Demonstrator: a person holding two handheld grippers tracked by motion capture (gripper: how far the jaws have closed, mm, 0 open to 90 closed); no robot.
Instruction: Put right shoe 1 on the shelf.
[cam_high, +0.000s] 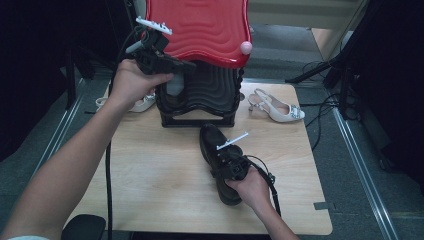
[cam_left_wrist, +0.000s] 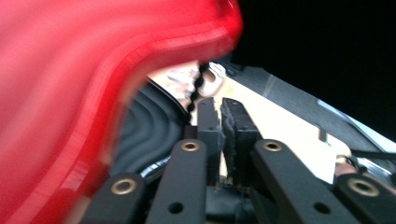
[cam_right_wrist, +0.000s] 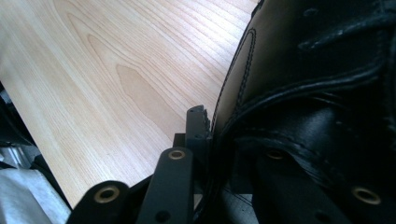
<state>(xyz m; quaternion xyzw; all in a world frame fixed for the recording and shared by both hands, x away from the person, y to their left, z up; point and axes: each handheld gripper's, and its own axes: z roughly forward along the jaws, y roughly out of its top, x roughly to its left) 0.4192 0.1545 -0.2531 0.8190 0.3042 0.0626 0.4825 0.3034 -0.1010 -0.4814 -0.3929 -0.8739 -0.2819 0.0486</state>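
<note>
A black lace-up shoe lies on the wooden table, toe pointing towards the rack. My right gripper is shut on its collar; in the right gripper view one jaw presses the outside of the shoe while the other is hidden inside it. My left gripper is held up at the left front of a black shoe rack, just under its red wavy top. The left gripper has its jaws pressed together with nothing between them.
A white slingback heel lies on the table right of the rack. Another pale shoe lies left of the rack, behind my left wrist. A pink knob sits on the red top's front corner. Black stands and cables surround the table.
</note>
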